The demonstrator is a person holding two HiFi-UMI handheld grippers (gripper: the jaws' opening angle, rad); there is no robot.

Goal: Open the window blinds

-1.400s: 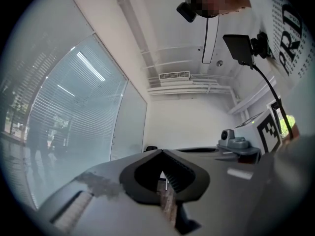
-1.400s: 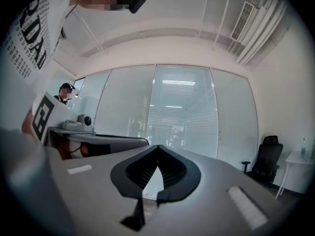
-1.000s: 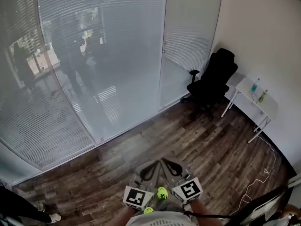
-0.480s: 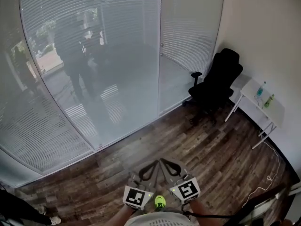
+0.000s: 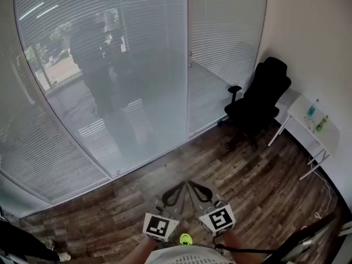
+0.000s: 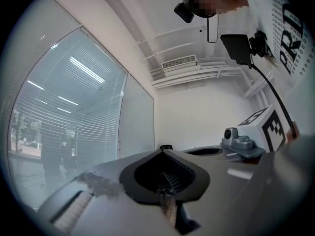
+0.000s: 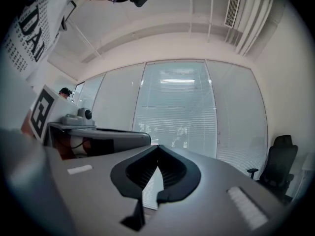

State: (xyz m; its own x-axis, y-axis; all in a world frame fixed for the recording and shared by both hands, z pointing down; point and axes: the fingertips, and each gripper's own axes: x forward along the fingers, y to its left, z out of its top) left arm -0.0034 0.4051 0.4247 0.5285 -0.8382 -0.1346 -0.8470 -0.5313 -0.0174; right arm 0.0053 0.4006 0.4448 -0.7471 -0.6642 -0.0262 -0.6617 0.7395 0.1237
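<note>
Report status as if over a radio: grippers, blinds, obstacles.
Left gripper shut, empty; right gripper shut, empty. Blinds down over the glass ahead, out of reach. Office chair off to the right, not in the path.

Two hand-held tools, held as a pair, close to the body.
Left tool [image 5: 177,191] and right tool [image 5: 193,191]: side by side, tips nearly touching, pointing roughly level; jaws together on each, nothing held.

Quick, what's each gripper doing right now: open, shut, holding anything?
Left gripper: closed, jaws together, holding nothing.
Right gripper: closed, jaws together, holding nothing.
</note>
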